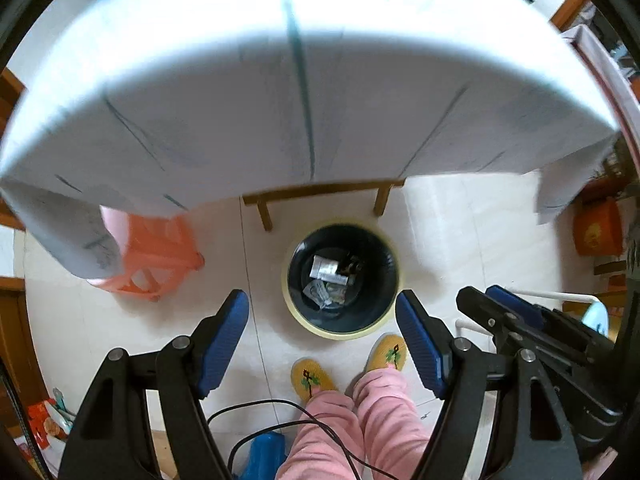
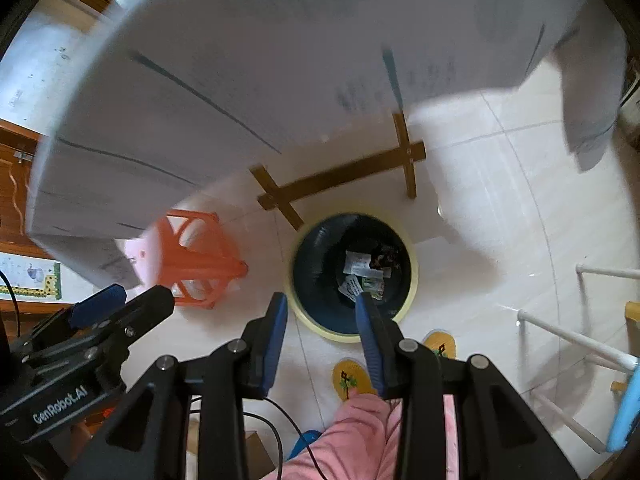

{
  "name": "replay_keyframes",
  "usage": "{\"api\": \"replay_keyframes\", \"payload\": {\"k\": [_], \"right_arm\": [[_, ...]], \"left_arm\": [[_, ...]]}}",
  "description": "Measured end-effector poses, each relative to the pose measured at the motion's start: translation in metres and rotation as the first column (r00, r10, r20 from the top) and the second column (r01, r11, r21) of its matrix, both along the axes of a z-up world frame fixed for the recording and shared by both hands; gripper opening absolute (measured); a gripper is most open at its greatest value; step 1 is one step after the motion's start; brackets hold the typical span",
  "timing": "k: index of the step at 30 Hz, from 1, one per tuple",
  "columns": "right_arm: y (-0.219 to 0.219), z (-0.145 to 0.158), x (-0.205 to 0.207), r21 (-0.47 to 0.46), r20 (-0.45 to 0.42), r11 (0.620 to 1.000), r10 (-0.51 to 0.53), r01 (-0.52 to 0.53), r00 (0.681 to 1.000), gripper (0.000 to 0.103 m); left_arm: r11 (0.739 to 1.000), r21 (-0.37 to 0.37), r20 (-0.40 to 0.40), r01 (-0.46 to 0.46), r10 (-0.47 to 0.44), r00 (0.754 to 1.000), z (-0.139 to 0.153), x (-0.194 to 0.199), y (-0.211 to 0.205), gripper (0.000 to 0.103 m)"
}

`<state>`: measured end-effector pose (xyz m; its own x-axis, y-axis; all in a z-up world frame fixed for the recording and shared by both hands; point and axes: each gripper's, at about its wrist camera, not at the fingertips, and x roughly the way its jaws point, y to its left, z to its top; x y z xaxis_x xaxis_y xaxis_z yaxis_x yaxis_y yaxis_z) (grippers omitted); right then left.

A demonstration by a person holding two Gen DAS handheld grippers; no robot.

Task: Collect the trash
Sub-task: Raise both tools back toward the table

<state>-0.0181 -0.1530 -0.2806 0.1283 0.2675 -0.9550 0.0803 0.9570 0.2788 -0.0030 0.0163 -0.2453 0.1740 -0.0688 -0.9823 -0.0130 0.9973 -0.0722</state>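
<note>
I see the trash bin [image 1: 343, 278] straight below both grippers, the right gripper [image 2: 322, 312] nearer over it, the left gripper [image 1: 322, 312] beside, and both stand open and empty.

A bench [image 1: 280, 92] draped in a white cloth with thin dark lines fills the upper view, its wooden legs [image 2: 344, 178] showing beneath. An orange plastic stool [image 1: 160, 256] stands on the pale tiled floor [image 1: 460, 232] under the cloth's corner. A white tube rack [image 2: 568, 332] stands at one side, and a black cable [image 1: 280, 412] trails over pink trousers [image 1: 360, 432] above yellow embroidered slippers [image 1: 312, 378].
</note>
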Motion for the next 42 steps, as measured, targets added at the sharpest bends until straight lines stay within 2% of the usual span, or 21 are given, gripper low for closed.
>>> {"api": "replay_keyframes", "payload": {"k": [10,16,21,28,34,39,42], "right_arm": [[0.013,0.142,-0.007,0.011,0.138,0.999,0.048,-0.050,0.989,0.036],[0.019,0.205,-0.007,-0.002,0.240,0.998,0.068,-0.069,0.968,0.036],[0.021,0.244,-0.008,-0.016,0.329,0.997,0.073,-0.072,0.941,0.036],[0.032,0.278,-0.003,-0.035,0.408,0.996,0.085,-0.077,0.909,0.038],[0.037,0.296,0.010,-0.047,0.434,0.995,0.095,-0.082,0.896,0.041],[0.032,0.301,0.038,-0.008,0.425,0.998,0.062,-0.065,0.903,0.059],[0.029,0.298,0.065,0.009,0.411,0.999,0.041,-0.049,0.911,0.059]], "left_arm": [[0.996,-0.023,0.147,0.086,-0.082,0.986,0.129,-0.019,-0.001,0.074],[0.992,0.014,0.282,0.127,-0.126,0.951,0.189,-0.026,0.003,0.074],[0.992,0.029,0.368,0.123,-0.125,0.921,0.229,-0.022,0.013,0.074],[0.994,0.031,0.445,0.107,-0.110,0.889,0.266,-0.015,0.026,0.074],[0.997,0.009,0.473,0.081,-0.076,0.878,0.281,-0.001,0.040,0.074],[0.999,0.015,0.483,0.047,-0.048,0.874,0.285,0.020,0.048,0.074],[1.000,0.021,0.481,0.022,-0.029,0.876,0.284,0.038,0.052,0.074]]}}
